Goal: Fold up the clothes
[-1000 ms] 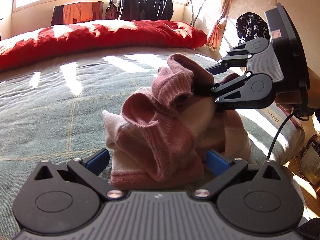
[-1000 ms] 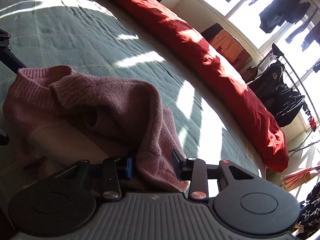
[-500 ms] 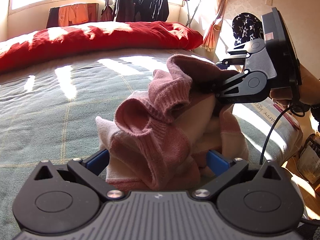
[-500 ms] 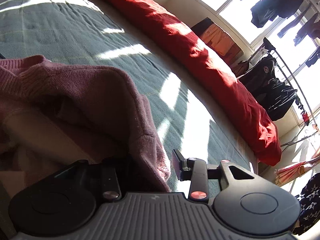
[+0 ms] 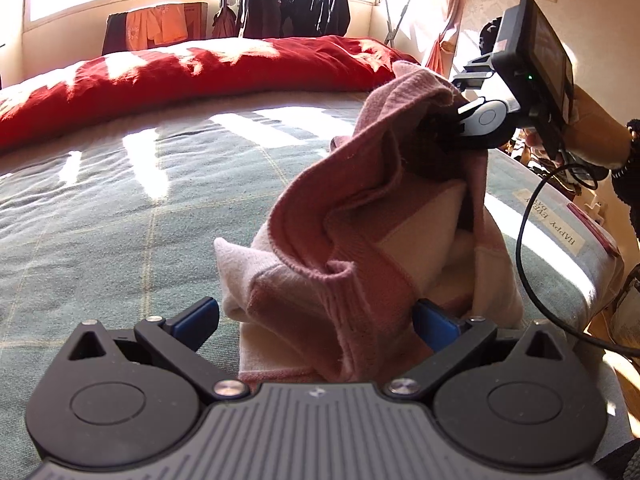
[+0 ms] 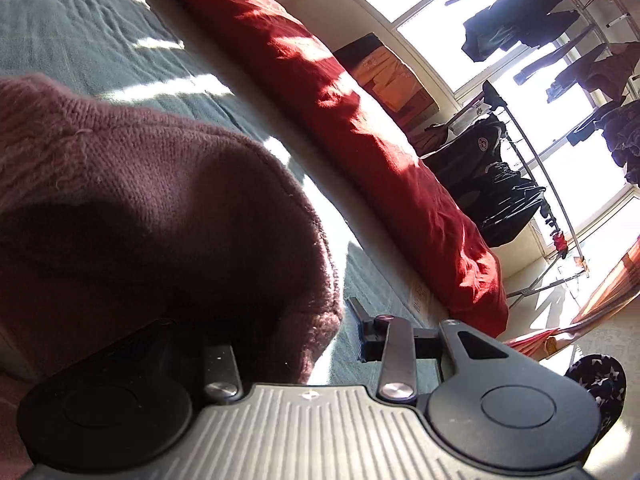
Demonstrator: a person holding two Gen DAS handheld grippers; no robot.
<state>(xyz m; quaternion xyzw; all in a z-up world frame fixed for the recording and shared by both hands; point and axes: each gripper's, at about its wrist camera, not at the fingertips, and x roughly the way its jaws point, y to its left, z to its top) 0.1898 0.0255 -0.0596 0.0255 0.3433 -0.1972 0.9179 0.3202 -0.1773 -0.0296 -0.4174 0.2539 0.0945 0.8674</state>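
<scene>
Pink sweater (image 5: pixel 360 240) before red duvet (image 5: pixel 180 72)

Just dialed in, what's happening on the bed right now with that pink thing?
A person is folding a pink knit sweater on the green bedspread, with a handheld gripper in each hand. The right gripper has one end of the sweater lifted, the knit draped over it. The left gripper sits low at the near end, its blue pads either side of the fabric; whether they press on it can't be told. Nothing is folded flat yet.
</scene>
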